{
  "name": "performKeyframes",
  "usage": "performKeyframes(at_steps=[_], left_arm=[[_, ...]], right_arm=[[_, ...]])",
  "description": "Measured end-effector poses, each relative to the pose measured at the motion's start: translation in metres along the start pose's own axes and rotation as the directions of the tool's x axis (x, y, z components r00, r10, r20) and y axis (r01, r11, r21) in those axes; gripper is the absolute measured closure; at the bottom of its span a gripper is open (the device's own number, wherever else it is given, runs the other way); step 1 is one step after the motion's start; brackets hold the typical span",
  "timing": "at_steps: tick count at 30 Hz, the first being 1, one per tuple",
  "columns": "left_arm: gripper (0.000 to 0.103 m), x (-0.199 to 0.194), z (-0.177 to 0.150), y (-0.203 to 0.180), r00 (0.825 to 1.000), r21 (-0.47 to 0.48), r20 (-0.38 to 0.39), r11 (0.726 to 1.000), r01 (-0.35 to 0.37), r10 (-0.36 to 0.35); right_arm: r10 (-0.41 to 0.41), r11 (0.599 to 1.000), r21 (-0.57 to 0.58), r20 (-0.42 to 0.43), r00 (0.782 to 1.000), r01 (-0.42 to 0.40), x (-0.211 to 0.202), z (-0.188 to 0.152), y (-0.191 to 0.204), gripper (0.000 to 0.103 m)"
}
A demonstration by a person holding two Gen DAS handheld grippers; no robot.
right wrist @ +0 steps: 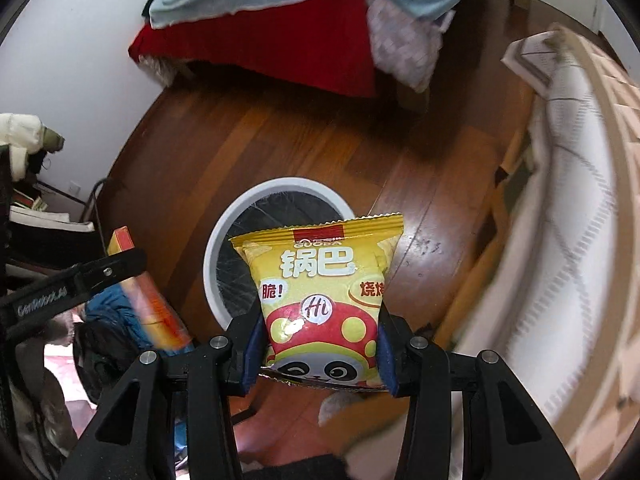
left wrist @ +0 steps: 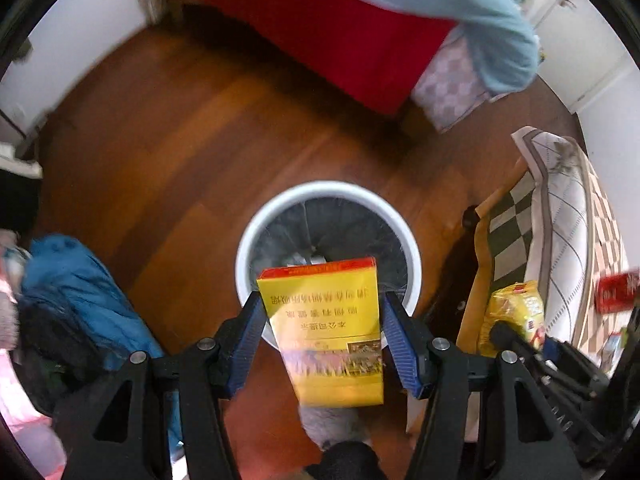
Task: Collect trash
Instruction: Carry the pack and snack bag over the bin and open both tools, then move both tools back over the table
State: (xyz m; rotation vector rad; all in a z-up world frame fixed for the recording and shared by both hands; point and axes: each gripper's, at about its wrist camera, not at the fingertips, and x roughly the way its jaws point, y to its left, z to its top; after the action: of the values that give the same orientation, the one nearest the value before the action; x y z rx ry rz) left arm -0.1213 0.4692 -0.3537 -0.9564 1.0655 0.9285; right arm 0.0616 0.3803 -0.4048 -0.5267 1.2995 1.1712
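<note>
Jaws gripping: left gripper point(left wrist: 322, 312) holding yellow box point(left wrist: 326, 328), right gripper point(right wrist: 320, 334) pinching snack bag point(right wrist: 320, 292); bin point(right wrist: 212, 248) sitting at 11 o'clock, bag risking missing.

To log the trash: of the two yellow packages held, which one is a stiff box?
The yellow box between the left gripper fingers; it has flat faces and sharp edges. The right gripper holds a soft, crimped snack bag.

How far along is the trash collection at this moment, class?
Done: some crumpled scraps already lie in the white round bin with the dark liner. In hand: the left gripper clamps a yellow cardboard box above the bin; the right gripper clamps a yellow snack packet near its rim. Left: neither is dropped yet, and a red can lies on the patterned bedding.
</note>
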Motion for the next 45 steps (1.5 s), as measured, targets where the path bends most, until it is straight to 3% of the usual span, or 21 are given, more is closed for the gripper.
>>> performKeyframes(at_steps=[2,4,5,6,7,9,15,17,27,45], left_arm=[[0.046,0.02,0.011,0.01,0.999,-0.035,-0.038,0.999,0.006,-0.008],[0.023,0.027,0.013,0.015,0.999,-0.067,-0.051,0.998,0.006,-0.009],[0.017,0.026,0.014,0.02,0.999,-0.085,-0.045,0.996,0.005,-0.009],[0.01,0.024,0.013,0.028,0.999,-0.109,-0.034,0.994,0.0,-0.004],[0.01,0.021,0.011,0.035,1.0,-0.123,-0.025,0.992,-0.013,0.01],[0.009,0.018,0.008,0.045,0.998,-0.129,-0.017,0.99,-0.056,0.054],[0.009,0.007,-0.022,0.042,0.971,-0.076,0.06,0.971,-0.228,0.233],[0.009,0.004,-0.031,0.039,0.965,-0.06,0.063,0.966,-0.251,0.255],[0.009,-0.032,-0.052,0.025,0.964,-0.029,0.092,0.969,-0.246,0.248],[0.009,-0.144,-0.107,0.013,0.948,-0.008,0.231,0.975,-0.224,0.22]], right_arm=[[0.008,1.0,0.007,-0.014,1.0,-0.008,0.016,0.006,0.002,0.055],[0.033,0.999,0.012,-0.032,0.999,-0.032,0.033,0.016,0.001,0.048],[0.065,0.998,0.026,-0.039,0.997,-0.064,0.041,0.02,-0.001,0.038],[0.107,0.994,0.045,-0.047,0.993,-0.105,0.049,0.024,-0.004,0.012],[0.126,0.99,0.062,-0.051,0.991,-0.123,0.055,0.027,-0.006,0.003],[0.139,0.988,0.066,-0.044,0.989,-0.136,0.059,0.029,-0.008,0.003],[0.013,0.998,-0.057,-0.062,0.998,-0.016,0.051,0.017,0.004,0.003],[-0.038,0.996,-0.082,-0.059,0.998,0.033,0.043,0.011,0.007,0.003],[-0.156,0.981,-0.117,-0.028,0.987,0.152,-0.008,-0.014,0.011,0.003],[-0.105,0.979,-0.162,0.119,0.987,0.123,-0.146,-0.058,0.053,0.003]])
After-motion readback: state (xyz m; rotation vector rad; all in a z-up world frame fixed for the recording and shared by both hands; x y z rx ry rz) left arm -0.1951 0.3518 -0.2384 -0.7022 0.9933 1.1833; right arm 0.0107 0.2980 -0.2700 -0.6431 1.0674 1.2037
